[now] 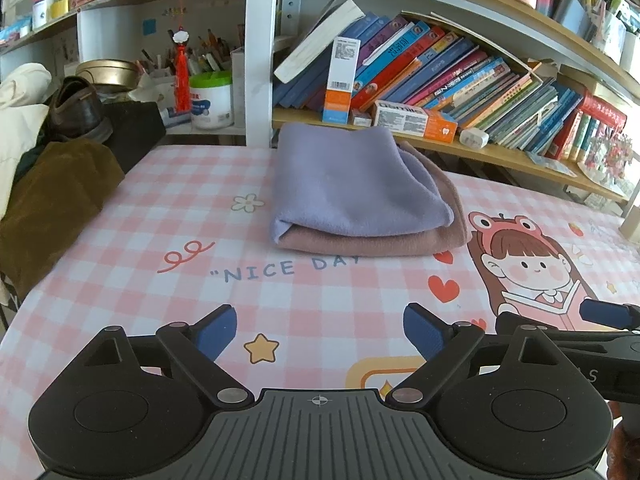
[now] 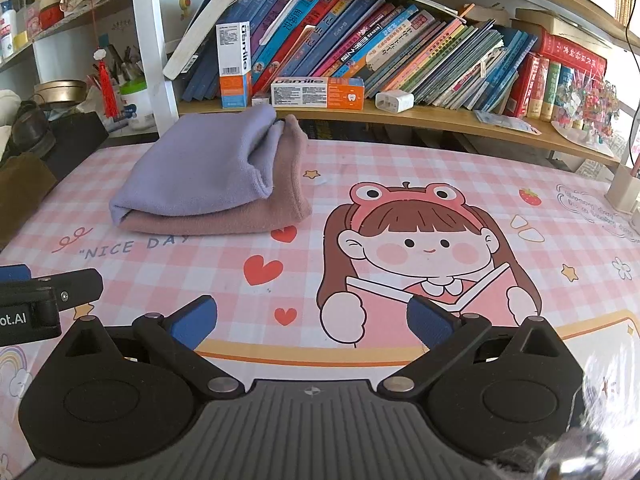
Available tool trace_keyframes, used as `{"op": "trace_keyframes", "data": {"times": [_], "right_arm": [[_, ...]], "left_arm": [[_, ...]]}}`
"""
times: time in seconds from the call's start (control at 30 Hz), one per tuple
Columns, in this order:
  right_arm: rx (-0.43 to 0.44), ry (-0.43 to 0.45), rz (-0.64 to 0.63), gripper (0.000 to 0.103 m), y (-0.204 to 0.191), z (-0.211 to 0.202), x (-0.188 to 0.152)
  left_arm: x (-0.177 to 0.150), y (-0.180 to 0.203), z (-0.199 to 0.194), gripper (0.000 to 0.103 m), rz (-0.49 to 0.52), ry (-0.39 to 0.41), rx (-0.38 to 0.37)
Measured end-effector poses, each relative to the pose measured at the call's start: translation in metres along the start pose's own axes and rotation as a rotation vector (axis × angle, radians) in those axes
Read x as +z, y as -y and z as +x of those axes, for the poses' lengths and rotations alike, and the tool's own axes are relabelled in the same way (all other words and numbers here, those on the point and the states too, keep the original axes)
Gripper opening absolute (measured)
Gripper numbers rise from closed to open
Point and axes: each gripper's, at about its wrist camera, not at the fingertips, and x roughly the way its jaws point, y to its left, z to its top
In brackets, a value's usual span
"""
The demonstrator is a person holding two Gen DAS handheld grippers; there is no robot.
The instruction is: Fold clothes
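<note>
While the folded lilac cloth (image 1: 352, 184) rests atop the pink one (image 1: 400, 236), left gripper (image 1: 320, 332) and right gripper (image 2: 312, 320) hover low, side by side, jaws wide apart, empty.

Books (image 2: 360, 40), shoe (image 1: 76, 110), toothpaste box (image 2: 316, 91)

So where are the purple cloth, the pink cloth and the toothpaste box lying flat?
purple cloth (image 1: 352, 184), left wrist view, top face.
pink cloth (image 2: 224, 220), right wrist view, front fold.
toothpaste box (image 2: 316, 91), right wrist view, front face.
</note>
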Motion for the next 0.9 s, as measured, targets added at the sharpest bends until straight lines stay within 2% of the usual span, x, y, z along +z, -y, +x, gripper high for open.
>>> {"op": "trace_keyframes", "data": {"times": [0.9], "right_arm": [[0.006, -0.015, 0.004, 0.102, 0.0002, 0.0013, -0.0011]], "left_arm": [[0.0001, 0.0017, -0.0003, 0.097, 0.007, -0.009, 0.028]]}}
